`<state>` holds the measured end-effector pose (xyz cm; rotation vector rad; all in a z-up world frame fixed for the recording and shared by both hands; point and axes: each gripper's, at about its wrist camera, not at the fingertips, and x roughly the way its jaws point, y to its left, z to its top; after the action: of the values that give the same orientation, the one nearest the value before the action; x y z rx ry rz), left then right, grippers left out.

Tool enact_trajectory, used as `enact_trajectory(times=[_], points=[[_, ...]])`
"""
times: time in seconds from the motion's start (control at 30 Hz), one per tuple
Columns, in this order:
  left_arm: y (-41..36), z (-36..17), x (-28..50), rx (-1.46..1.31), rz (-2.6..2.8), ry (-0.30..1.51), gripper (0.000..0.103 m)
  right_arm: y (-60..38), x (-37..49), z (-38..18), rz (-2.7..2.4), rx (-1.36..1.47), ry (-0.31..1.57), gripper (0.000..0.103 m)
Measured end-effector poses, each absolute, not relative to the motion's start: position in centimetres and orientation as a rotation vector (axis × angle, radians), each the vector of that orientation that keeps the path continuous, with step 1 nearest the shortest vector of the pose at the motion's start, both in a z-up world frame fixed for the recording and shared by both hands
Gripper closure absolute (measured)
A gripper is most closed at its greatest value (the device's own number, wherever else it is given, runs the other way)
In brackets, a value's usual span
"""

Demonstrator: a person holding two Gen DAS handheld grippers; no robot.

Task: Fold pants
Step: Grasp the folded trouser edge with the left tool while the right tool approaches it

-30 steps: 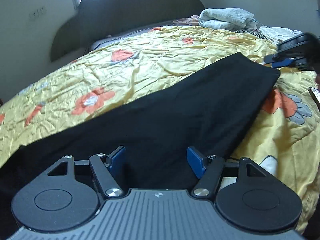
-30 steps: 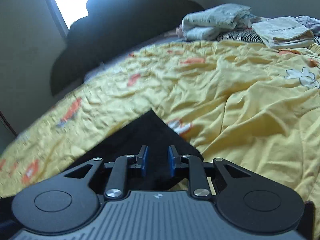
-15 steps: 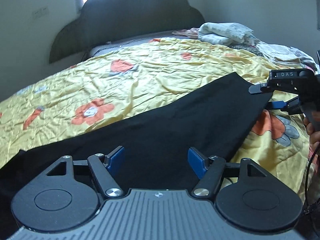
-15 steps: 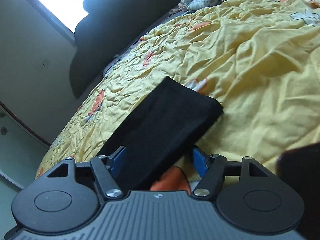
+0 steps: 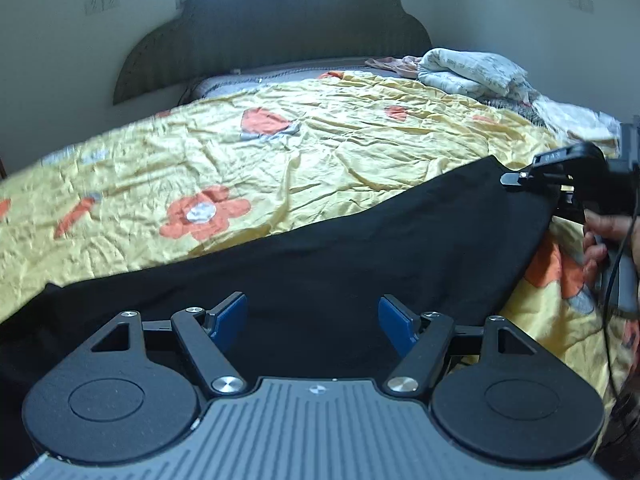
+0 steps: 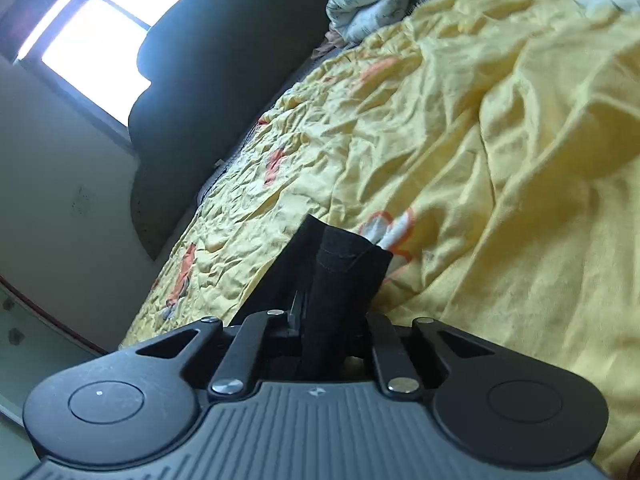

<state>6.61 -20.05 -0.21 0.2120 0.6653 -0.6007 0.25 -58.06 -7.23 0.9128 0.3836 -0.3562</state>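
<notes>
Pants (image 5: 360, 264), black and laid out long, stretch across the yellow flowered bedspread (image 5: 280, 160) on the bed. Left tool (image 5: 312, 320) hovers over their near end, its blue pads spread wide and opening, gripping nothing. Right tool (image 6: 320, 320) is clenched on the bunched far hem, a hand (image 5: 604, 236) holding it.

Pants (image 5: 360, 248): matt black cloth, smooth; stitched hem visible in right wrist view (image 6: 340, 256). Bedspread (image 5: 320, 152): yellow cloth, crinkled, faint sheen, orange flower print. Left claw (image 5: 312, 320): matt black plastic arms, blue pads (image 5: 230, 314), bright metal pivot screws. Headboard (image 5: 280, 28): dark, ribbed, matt.
</notes>
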Motion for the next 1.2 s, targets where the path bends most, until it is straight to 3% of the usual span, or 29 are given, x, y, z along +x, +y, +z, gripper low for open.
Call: enact_trajectory(times=[0.33, 0.53, 0.7, 0.83, 0.9, 0.97, 1.0, 1.07, 1.13, 1.2], points=[[-16.6, -1.1, 12.1, -0.232, -0.639, 0.93, 0.03, -46.4, 3.3, -1.2, -0.215, 0.217, 0.444, 0.094], [-16.7, -2.7, 14.6, -0.604, -0.744, 1.126, 0.027, -41.7, 3.7, -2.6, -0.153, 0.061, 0.489, 0.094], [-18.6, -4.4, 16.1, -0.87, -0.828, 1.263, 0.02, -38.7, 2.1, -2.2, -0.095, -0.01, 0.483, 0.094], [-19.4, -4.8, 16.7, -0.903, -0.805, 1.273, 0.019, -36.1, 1.1, -1.8, -0.023, -0.038, 0.47, 0.094], [-19.1, -4.4, 17.0, -0.851, -0.776, 1.235, 0.031, -34.7, 1.0, -1.7, 0.014, -0.06, 0.468, 0.094], [-18.9, -4.2, 17.2, -0.787, -0.755, 1.218, 0.062, -33.3, 1.0, -1.8, 0.035, -0.113, 0.466, 0.094], [-18.7, -4.1, 17.3, -0.764, -0.743, 1.214, 0.067, -32.5, 1.1, -2.0, 0.044, -0.15, 0.466, 0.094], [-18.4, -4.2, 17.5, -0.734, -0.721, 1.204, 0.091, -31.3, 1.3, -2.5, 0.051, -0.214, 0.475, 0.093], [-18.3, -4.4, 17.5, -0.694, -0.706, 1.195, 0.098, -30.6, 1.5, -2.9, 0.06, -0.244, 0.491, 0.092], [-18.2, -4.8, 17.2, -0.672, -0.703, 1.185, 0.098, -30.3, 1.6, -3.2, 0.055, -0.263, 0.518, 0.088]])
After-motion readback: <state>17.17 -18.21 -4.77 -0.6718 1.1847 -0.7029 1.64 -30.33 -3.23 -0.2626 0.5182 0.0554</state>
